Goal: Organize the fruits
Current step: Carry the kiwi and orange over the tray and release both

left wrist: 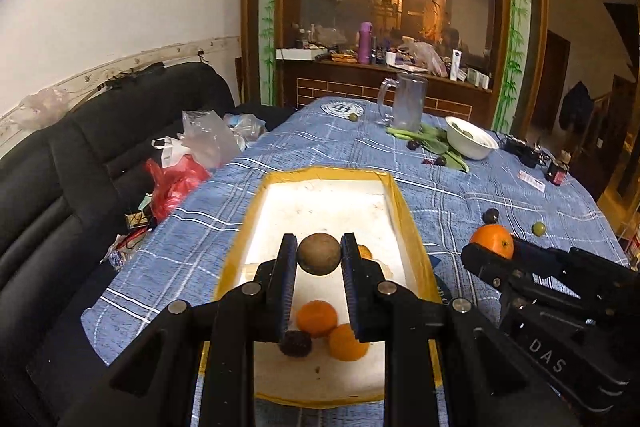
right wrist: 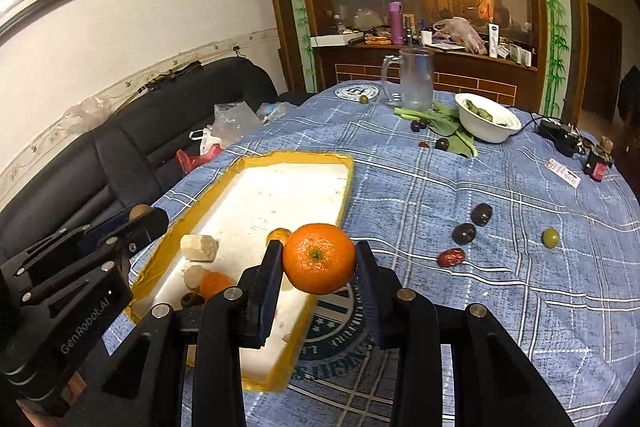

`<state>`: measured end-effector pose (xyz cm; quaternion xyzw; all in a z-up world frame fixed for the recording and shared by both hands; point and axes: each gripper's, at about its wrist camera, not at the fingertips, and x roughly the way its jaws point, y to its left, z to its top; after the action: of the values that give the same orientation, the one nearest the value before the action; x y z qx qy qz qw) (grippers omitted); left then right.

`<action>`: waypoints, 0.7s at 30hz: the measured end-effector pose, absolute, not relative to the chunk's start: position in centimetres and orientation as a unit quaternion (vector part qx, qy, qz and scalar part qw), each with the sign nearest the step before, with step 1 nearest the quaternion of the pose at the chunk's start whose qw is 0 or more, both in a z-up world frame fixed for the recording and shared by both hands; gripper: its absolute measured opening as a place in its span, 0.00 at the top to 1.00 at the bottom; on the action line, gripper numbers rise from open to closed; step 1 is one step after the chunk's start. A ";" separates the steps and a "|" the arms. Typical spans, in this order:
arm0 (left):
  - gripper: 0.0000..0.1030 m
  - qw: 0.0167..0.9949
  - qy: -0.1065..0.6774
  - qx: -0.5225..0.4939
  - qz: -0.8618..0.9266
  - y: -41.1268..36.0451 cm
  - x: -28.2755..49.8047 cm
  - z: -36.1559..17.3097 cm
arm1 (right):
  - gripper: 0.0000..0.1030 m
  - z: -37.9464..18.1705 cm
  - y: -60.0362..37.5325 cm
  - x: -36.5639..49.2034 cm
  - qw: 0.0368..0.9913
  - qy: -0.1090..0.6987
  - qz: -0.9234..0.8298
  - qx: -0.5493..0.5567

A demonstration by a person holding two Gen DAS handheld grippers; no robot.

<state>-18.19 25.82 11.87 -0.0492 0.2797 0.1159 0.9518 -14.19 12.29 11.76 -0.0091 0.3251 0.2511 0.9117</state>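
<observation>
"GenRobot.AI"-lettered left hand-held gripper (right wrist: 136,217)

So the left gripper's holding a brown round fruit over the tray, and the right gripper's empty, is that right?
Not quite. The right gripper is not empty: the right wrist view shows it shut on an orange. The left gripper does hold the brown round fruit over the tray.

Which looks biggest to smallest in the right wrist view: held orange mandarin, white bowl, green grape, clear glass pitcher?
1. Orange mandarin, though nearness to the camera inflates it.
2. Clear glass pitcher and white bowl: too close to rank.
3. Green grape.
</observation>
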 end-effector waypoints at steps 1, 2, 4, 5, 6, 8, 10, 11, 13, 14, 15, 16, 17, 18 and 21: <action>0.79 0.952 0.279 -0.052 0.118 26.1 -18.3 11.9 | 0.62 11.7 12.6 -14.2 0.911 0.325 0.253 -0.011; 0.79 0.951 0.279 -0.055 0.121 26.5 -18.4 11.8 | 0.62 11.7 13.0 -14.3 0.910 0.325 0.256 -0.015; 0.79 0.950 0.279 -0.059 0.126 27.3 -18.5 11.6 | 0.62 11.5 13.8 -14.4 0.908 0.326 0.261 -0.022; 0.79 0.949 0.280 -0.061 0.127 27.5 -18.5 11.5 | 0.62 11.4 14.1 -14.4 0.907 0.327 0.263 -0.025; 0.79 0.949 0.282 -0.063 0.128 27.8 -18.5 11.4 | 0.62 11.3 14.4 -14.4 0.906 0.328 0.265 -0.026; 0.79 0.947 0.285 -0.068 0.133 28.4 -18.5 11.0 | 0.62 11.1 15.2 -14.4 0.904 0.330 0.270 -0.033; 0.79 0.945 0.288 -0.073 0.136 28.9 -18.5 10.6 | 0.62 10.8 15.9 -14.3 0.902 0.332 0.274 -0.040; 0.79 0.944 0.290 -0.075 0.138 29.2 -18.5 10.4 | 0.62 10.6 16.2 -14.3 0.900 0.334 0.276 -0.043; 0.79 0.942 0.294 -0.078 0.140 29.5 -18.4 10.0 | 0.61 10.2 16.9 -14.2 0.898 0.338 0.279 -0.050; 0.79 0.941 0.296 -0.079 0.142 29.8 -18.3 9.8 | 0.61 10.0 17.2 -14.2 0.896 0.340 0.280 -0.052; 0.79 0.940 0.298 -0.081 0.142 30.0 -18.3 9.6 | 0.61 9.8 17.4 -14.0 0.894 0.344 0.282 -0.053; 0.79 0.939 0.301 -0.083 0.144 30.2 -18.2 9.3 | 0.61 9.6 17.6 -14.0 0.893 0.347 0.283 -0.053; 0.79 0.938 0.303 -0.084 0.144 30.4 -18.1 9.1 | 0.61 9.4 17.8 -13.8 0.891 0.350 0.284 -0.054; 0.79 0.937 0.306 -0.086 0.145 30.6 -18.0 8.9 | 0.61 9.1 18.1 -13.7 0.889 0.354 0.285 -0.056; 0.79 0.934 0.313 -0.091 0.147 31.0 -17.7 8.3 | 0.61 8.5 18.6 -13.5 0.886 0.360 0.285 -0.061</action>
<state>-17.65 30.97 8.27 -0.0912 0.3130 0.1465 0.9339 -13.51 18.65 8.52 -0.0615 0.3595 0.2851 0.8864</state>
